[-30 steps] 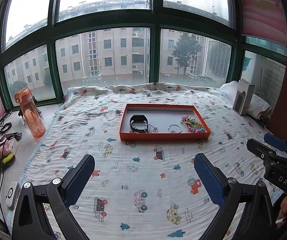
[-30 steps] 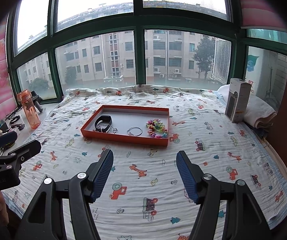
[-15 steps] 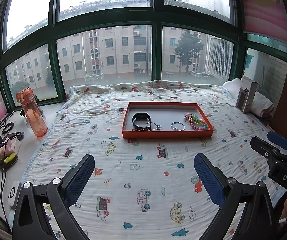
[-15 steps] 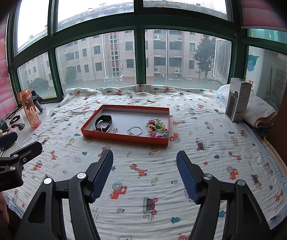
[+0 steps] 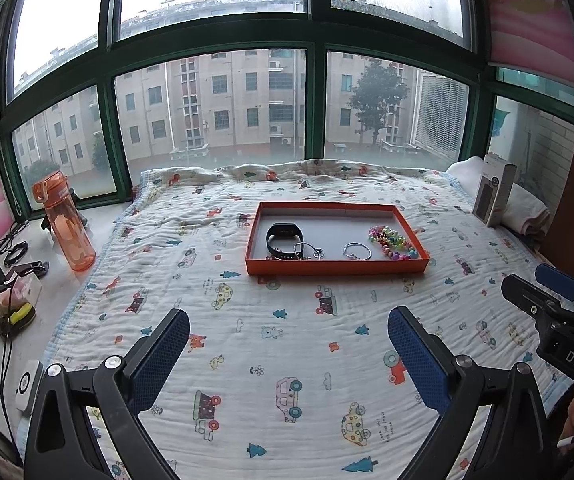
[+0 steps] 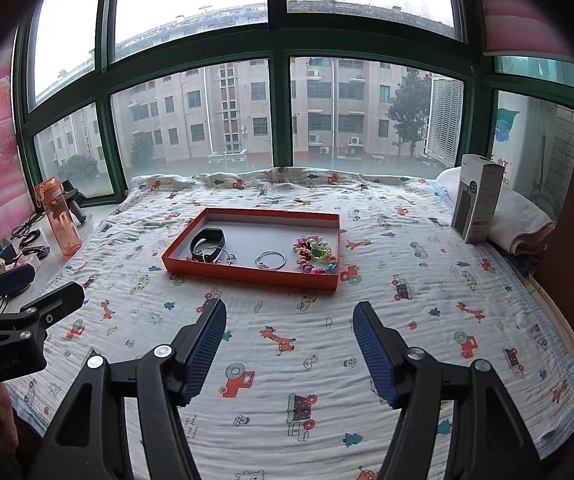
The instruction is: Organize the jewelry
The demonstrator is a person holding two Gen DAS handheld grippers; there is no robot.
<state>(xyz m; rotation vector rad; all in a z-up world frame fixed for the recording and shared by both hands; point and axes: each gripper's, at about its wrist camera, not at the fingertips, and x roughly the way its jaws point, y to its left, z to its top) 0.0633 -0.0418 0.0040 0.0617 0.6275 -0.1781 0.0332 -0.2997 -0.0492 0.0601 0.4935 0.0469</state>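
An orange tray (image 5: 337,267) (image 6: 247,273) with a grey floor lies in the middle of the bed. In it, from left to right, are a black wristband (image 5: 283,240) (image 6: 207,240), a thin silver ring with a charm (image 5: 312,251) (image 6: 227,258), a silver bangle (image 5: 356,251) (image 6: 270,260) and a heap of coloured beads (image 5: 392,242) (image 6: 314,254). My left gripper (image 5: 288,326) hovers over the quilt well short of the tray, open and empty. My right gripper (image 6: 289,318) hangs likewise, open with nothing between its blue pads. Each gripper shows at the edge of the other's view.
A quilt with cartoon cars (image 5: 287,360) covers the bed under a wide green-framed window. An orange water bottle (image 5: 67,226) and cables stand on the ledge at the left. A grey box (image 6: 477,200) leans on folded towels (image 6: 523,224) at the right.
The left view has drifted slightly, so the tray sits a little further right in it. The right view is unchanged, and both grippers keep the same opening.
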